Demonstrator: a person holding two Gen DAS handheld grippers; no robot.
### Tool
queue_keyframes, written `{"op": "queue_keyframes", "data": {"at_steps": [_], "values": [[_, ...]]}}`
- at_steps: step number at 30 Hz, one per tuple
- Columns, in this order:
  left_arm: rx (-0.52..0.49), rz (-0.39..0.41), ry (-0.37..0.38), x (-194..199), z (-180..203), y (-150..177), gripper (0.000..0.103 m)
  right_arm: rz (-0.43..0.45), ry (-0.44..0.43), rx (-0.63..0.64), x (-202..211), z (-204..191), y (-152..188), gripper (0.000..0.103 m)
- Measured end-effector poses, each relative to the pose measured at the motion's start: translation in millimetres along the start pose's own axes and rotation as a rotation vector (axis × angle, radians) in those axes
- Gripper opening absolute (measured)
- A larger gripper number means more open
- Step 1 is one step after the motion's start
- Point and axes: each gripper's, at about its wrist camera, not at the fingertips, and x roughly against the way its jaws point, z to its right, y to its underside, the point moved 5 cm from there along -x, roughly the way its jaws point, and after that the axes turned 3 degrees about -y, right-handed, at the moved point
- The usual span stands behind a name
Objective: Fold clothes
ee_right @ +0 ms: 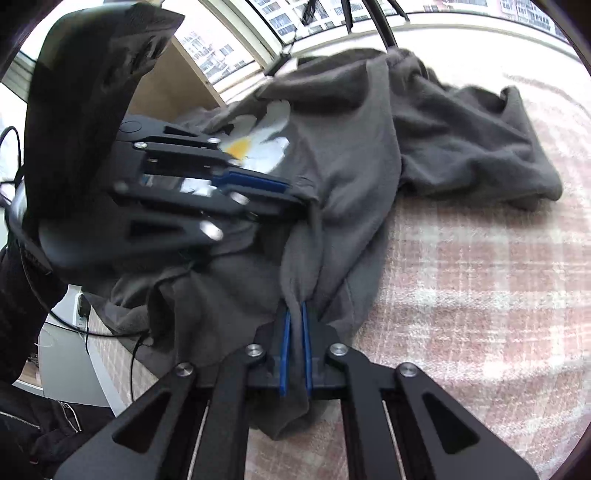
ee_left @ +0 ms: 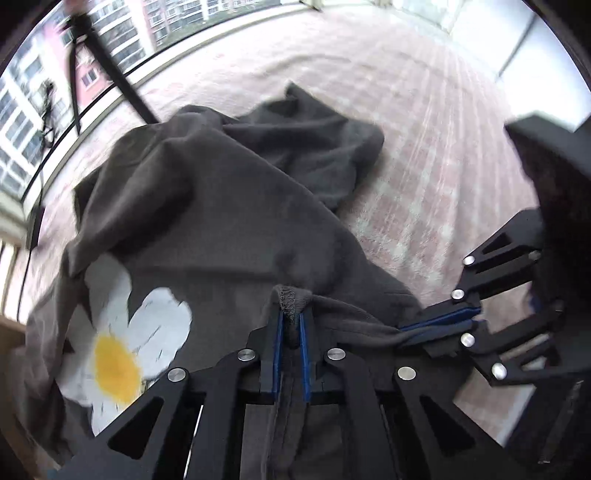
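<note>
Under me spreads a pink-and-white plaid cover (ee_right: pixel 480 266) over the desk. On it lies a crumpled dark grey sweatshirt (ee_left: pixel 221 206) with a white daisy print (ee_left: pixel 125 332), one edge hanging off the side.

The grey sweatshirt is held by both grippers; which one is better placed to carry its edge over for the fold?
Probably the left gripper: it pinches the grey sweatshirt by its stitched hem, close to the right gripper, which clamps bunched cloth.

Surface: pink plaid cover (ee_right: pixel 480 258) | Windows (ee_left: pixel 122 33): wide, daylight, apartment blocks outside | Tripod (ee_left: pixel 107 62): black, near glass | Furniture: wooden panel (ee_right: pixel 177 85)
</note>
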Motion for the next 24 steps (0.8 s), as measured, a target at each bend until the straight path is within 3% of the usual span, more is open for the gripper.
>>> {"op": "queue_keyframes", "data": {"at_steps": [2, 10, 13, 15, 18, 22, 24], "values": [[0.062, 0.023, 0.061, 24.7, -11.5, 10.7, 0.007, 0.025, -0.006, 0.017, 12.2, -7.2, -1.3, 0.005], [0.265, -0.032, 0.158, 57.2, -22.2, 99.8, 0.007, 0.104, -0.025, 0.148, 58.0, -62.6, -1.6, 0.003], [0.342, -0.053, 0.194, 69.6, -26.2, 132.9, 0.005, 0.075, -0.037, 0.173, 51.6, -77.4, 6.0, 0.003], [0.381, -0.062, 0.21, 77.5, -27.3, 151.0, 0.0, 0.041, 0.024, 0.19, 45.2, -76.5, 14.9, 0.003], [0.328, -0.028, 0.149, 86.3, -13.5, 141.1, 0.0, 0.006, -0.014, 0.148, 39.0, -74.9, 21.2, 0.003], [0.258, 0.017, 0.069, 98.5, 5.0, 127.6, 0.0, -0.011, 0.0, 0.189, 38.4, -87.2, 22.6, 0.003], [0.223, 0.04, 0.03, 104.7, 14.2, 120.8, 0.025, -0.01, 0.0, 0.209, 37.6, -93.8, 20.7, 0.003]]}}
